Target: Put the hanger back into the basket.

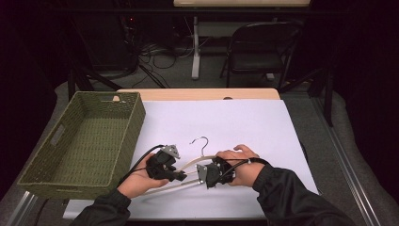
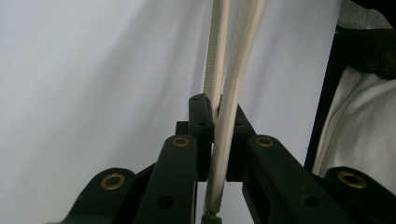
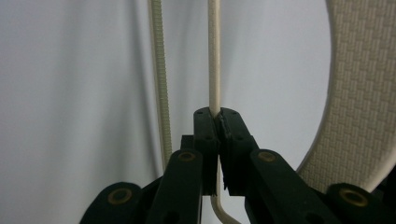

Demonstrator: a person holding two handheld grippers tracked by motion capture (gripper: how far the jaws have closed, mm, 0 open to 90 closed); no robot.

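A cream hanger (image 1: pixel 190 163) with a metal hook (image 1: pixel 202 141) lies on the white table cover (image 1: pixel 235 117) near the front edge. My left gripper (image 1: pixel 181 176) comes in from the left and is shut on the hanger's broad textured arm (image 2: pixel 236 70), which runs up between its jaws (image 2: pixel 218 109). My right gripper (image 1: pixel 199 174) faces it from the right and is shut on the hanger's thin cream rod (image 3: pixel 213 56); its jaws (image 3: pixel 217 116) pinch that rod. A ribbed bar (image 3: pixel 159 70) and the wide woven arm (image 3: pixel 362 93) pass on either side.
A green woven basket (image 1: pixel 136 120) stands open at the left of the table. A folding chair (image 1: pixel 263 44) and a table leg with cables are on the floor behind. The table's wooden back edge (image 1: pixel 197 94) shows beyond the white cover.
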